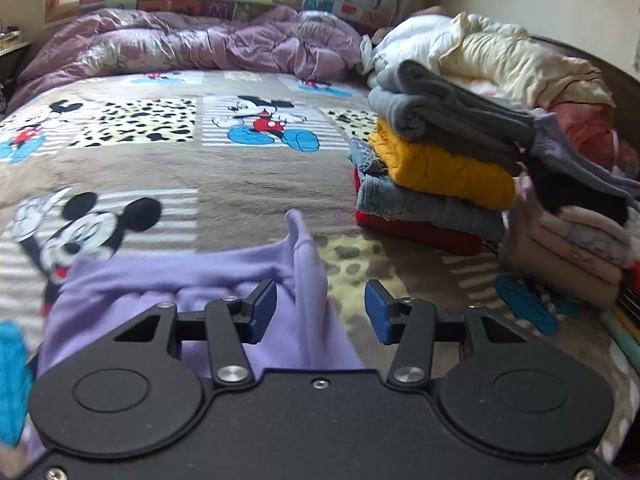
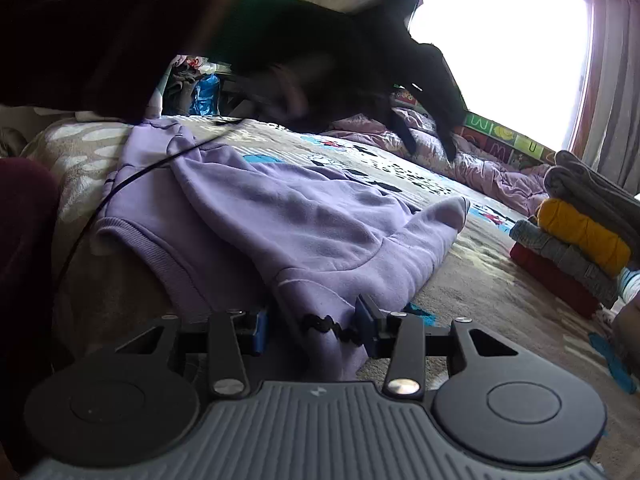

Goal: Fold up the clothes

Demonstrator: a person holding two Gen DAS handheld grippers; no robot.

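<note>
A lilac hoodie point(image 2: 304, 216) lies spread on the cartoon-print bedspread point(image 1: 240, 184). My right gripper point(image 2: 313, 330) is down at its near edge. A bunch of lilac cloth with a black zigzag trim fills the gap between the blue pads point(image 2: 366, 326), which press on it. In the left wrist view the same hoodie point(image 1: 192, 284) lies under my left gripper point(image 1: 320, 310). A raised fold stands between the left gripper's pads point(image 1: 376, 312), nearer the left pad and apart from the right one, so this gripper is open.
A stack of folded clothes point(image 1: 440, 168), grey, yellow, denim and red, stands on the right of the bed, with a second pinkish stack point(image 1: 572, 248) beside it. Loose laundry point(image 1: 500, 52) is heaped behind. A purple quilt point(image 1: 200, 44) lies under the window. A dark blurred sleeve point(image 2: 100, 40) crosses above the hoodie.
</note>
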